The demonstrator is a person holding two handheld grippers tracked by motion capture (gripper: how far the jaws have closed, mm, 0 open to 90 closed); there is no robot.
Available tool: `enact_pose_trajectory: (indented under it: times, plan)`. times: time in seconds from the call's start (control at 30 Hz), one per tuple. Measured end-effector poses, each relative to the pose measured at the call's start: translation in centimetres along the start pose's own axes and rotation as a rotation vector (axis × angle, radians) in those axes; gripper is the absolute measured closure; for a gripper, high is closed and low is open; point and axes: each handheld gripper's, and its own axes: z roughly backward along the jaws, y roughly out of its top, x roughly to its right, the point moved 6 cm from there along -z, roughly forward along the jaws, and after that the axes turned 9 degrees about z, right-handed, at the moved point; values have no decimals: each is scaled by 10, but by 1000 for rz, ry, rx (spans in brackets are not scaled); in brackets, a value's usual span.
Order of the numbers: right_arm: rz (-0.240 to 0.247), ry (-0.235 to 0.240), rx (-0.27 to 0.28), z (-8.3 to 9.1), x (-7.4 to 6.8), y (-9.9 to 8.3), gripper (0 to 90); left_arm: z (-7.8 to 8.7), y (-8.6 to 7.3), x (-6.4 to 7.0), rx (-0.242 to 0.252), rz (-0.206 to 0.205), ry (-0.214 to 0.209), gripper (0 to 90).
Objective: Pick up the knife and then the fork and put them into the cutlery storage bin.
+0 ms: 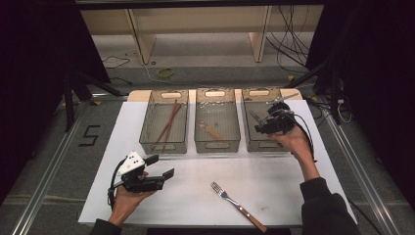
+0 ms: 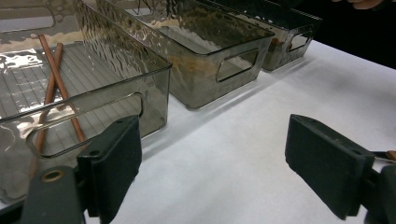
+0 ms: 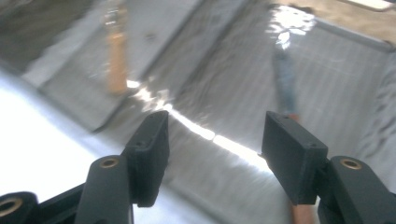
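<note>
Hovering over the right bin (image 1: 254,142) near the tabletop's far right corner, the right gripper (image 1: 266,125) holds its jaws apart, empty. The left gripper (image 1: 159,166), jaws also apart, sits by the near left edge. The fork (image 1: 237,205) lies alone on open white tabletop (image 1: 195,196) near the front edge.

We see the white paper-covered surface (image 1: 195,191) lit from overhead, darkness closing in at three and nine o'clock. The right gripper view is motion-blurred, glare streaking the smoky translucent plastic bin (image 3: 327,70) toward twelve o'clock. The left gripper view stays sharp.
</note>
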Motion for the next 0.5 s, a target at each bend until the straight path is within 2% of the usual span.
enact_pose_trajectory:
  times: [0.2, 0.4, 0.5]
  plan:
    - [86, 65, 31, 21, -40, -19, 399, 0, 0, 0, -2, -2, 2, 180]
    - [108, 108, 43, 27, -67, -41, 385, 0, 0, -1, -1, 1, 2, 180]
    - [129, 128, 18, 27, -78, -51, 384, 0, 0, -1, -1, -1, 2, 180]
